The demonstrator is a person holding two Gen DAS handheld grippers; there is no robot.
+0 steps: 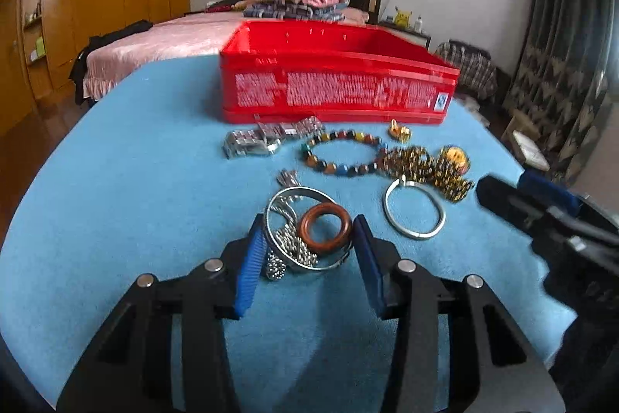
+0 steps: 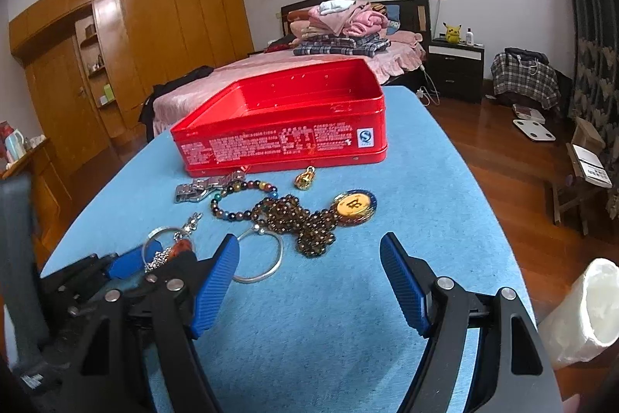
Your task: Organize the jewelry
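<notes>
red tin point(image 2: 282, 138) open, jewelry point(image 2: 294, 219) lying outside it.

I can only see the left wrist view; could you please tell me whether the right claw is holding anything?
Observer: No, the right claw is open, with only bare blue cloth between its pads.
Operator: Thank you. Is anything inside the red tin?
Observer: Nothing shows inside the red tin, though its near wall hides part of the floor.
Operator: What lies nearest the right claw?
Observer: The plain silver bangle, just beside its left finger.
</notes>
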